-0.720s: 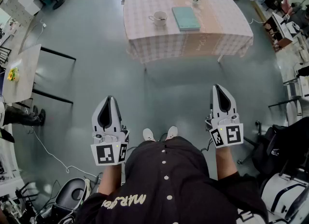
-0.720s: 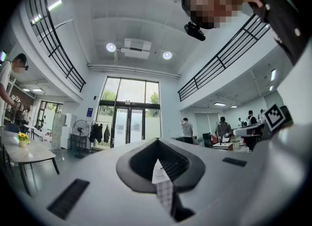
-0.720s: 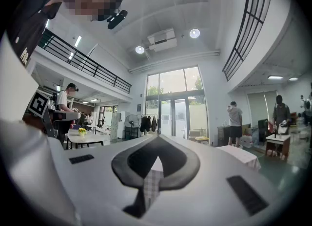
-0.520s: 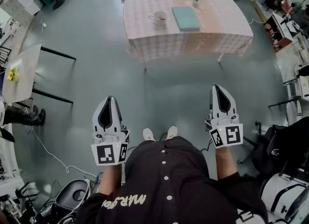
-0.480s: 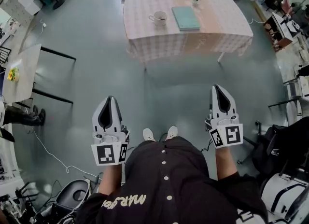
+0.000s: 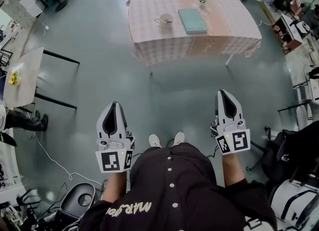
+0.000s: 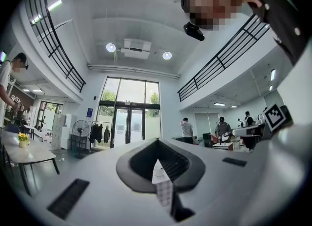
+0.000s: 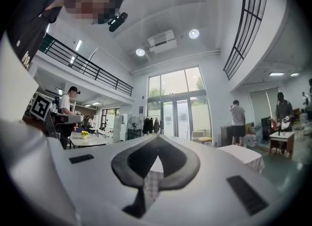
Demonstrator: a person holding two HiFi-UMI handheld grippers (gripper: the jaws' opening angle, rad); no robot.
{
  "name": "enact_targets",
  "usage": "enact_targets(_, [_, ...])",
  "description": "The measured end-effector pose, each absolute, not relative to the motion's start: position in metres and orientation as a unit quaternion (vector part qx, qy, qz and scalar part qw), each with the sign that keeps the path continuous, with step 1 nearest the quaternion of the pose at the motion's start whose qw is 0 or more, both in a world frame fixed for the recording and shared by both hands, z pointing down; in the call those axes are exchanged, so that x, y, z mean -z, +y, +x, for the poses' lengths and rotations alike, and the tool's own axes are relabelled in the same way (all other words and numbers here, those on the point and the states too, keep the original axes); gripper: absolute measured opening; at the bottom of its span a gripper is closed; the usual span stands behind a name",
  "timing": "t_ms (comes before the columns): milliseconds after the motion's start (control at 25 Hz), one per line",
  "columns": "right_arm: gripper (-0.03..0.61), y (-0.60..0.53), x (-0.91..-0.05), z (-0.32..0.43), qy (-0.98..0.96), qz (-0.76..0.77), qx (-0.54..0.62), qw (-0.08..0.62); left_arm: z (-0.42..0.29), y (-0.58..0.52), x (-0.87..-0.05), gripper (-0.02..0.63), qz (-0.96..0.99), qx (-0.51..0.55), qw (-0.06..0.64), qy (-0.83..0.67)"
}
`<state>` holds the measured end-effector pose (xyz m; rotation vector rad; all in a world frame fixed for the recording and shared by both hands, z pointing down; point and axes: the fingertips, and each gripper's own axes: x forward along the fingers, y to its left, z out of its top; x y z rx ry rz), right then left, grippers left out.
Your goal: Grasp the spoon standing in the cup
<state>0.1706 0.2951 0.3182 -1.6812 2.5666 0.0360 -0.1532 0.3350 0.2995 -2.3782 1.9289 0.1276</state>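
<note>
Spoon is too small to make out in the head view; the cup (image 6: 164, 21) sits on the far table (image 6: 224, 36), just left of a teal book (image 6: 192, 20) and well apart from both claws. The left claw (image 6: 114, 106) and right claw (image 6: 225, 94) hang over the grey floor (image 6: 164, 85), pointing toward the table. In the left gripper view the jaw tips meet with nothing between them. In the right gripper view the jaws are likewise closed tip to tip and empty.
</note>
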Motion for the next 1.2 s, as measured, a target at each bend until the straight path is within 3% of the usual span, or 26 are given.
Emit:
enact_targets(120, [0.003,0.294,-0.319,0.167,0.839,-0.543,-0.013,0.035,-0.155,0.335,-0.300,0.011,-0.775,-0.041,0.038,0.630])
enact_targets(520, [0.091,0.288,-0.321,0.148,0.849,-0.527,-0.007,0.034,-0.168,0.331,-0.304,0.011,-0.772,-0.041,0.034,0.633])
enact_targets(960, [0.254,0.286,-0.319,0.137,0.852,-0.522,0.004,0.036,-0.176,0.326,-0.301,0.011,-0.776,-0.045,0.034,0.628])
enact_targets(1200, [0.259,0.284,-0.321,0.128,0.849,-0.527,0.001,0.031,-0.184,0.324,-0.303,0.011,-0.781,-0.043,0.031,0.622])
